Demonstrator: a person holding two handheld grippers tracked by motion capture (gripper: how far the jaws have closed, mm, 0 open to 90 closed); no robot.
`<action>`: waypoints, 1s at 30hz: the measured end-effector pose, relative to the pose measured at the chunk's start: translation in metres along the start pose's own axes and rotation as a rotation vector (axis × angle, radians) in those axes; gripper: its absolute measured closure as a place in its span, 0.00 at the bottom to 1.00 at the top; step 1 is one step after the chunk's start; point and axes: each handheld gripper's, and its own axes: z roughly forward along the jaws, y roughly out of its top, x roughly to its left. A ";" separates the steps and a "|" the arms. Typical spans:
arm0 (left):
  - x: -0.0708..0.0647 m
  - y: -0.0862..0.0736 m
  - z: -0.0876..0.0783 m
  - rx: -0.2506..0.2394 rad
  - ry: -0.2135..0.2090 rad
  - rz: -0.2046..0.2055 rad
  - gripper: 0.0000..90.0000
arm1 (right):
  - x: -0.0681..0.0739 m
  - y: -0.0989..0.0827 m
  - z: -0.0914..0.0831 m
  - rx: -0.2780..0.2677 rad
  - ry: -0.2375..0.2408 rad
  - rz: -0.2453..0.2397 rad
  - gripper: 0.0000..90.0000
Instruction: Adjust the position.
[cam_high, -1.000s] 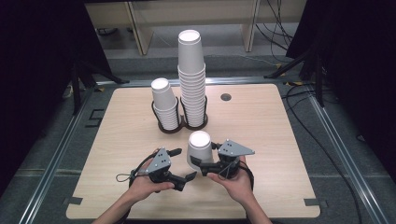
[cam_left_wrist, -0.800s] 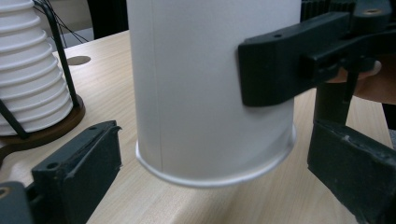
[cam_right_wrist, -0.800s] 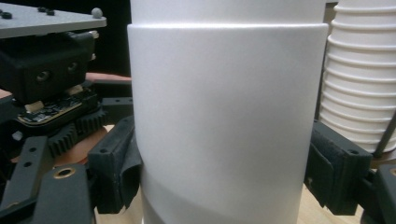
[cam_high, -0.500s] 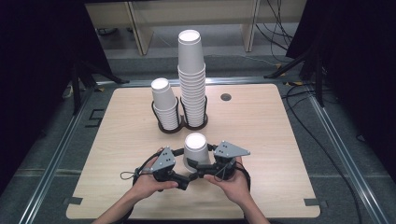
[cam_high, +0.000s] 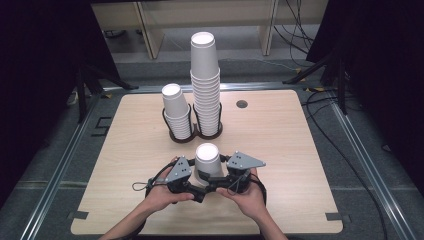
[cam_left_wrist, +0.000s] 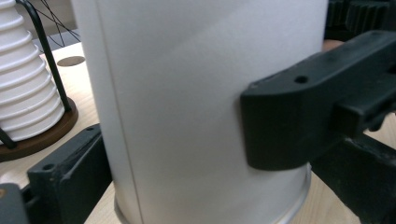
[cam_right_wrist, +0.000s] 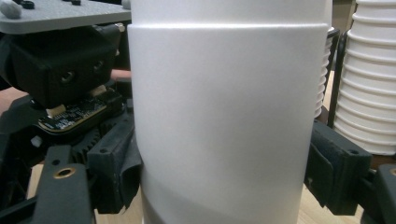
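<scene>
Near the wooden desk's (cam_high: 280, 130) front edge, 2 grippers, left (cam_high: 196, 184) and right (cam_high: 216, 182), both clamp 1 inverted white paper cup (cam_high: 207, 159), seemingly to separate nested cups.

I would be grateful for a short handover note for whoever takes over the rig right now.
Left gripper: jaws just opened further, around the loose cup; grip unclear.
Right gripper: shut on the same cup.
Things: the cup stands upside down at the table's front; short stack and tall stack sit in the black holder.
Done: one cup out.
Left: probably placing it.
</scene>
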 end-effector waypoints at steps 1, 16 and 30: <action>0.000 0.000 0.001 -0.004 0.001 -0.006 0.00 | 0.001 0.000 0.000 0.005 0.009 0.015 0.25; -0.001 0.000 0.009 -0.006 0.002 -0.003 0.00 | 0.002 0.001 0.000 0.002 0.014 0.024 0.25; 0.001 0.000 0.007 0.012 -0.010 0.014 0.05 | 0.000 0.000 0.001 0.005 0.012 0.016 0.23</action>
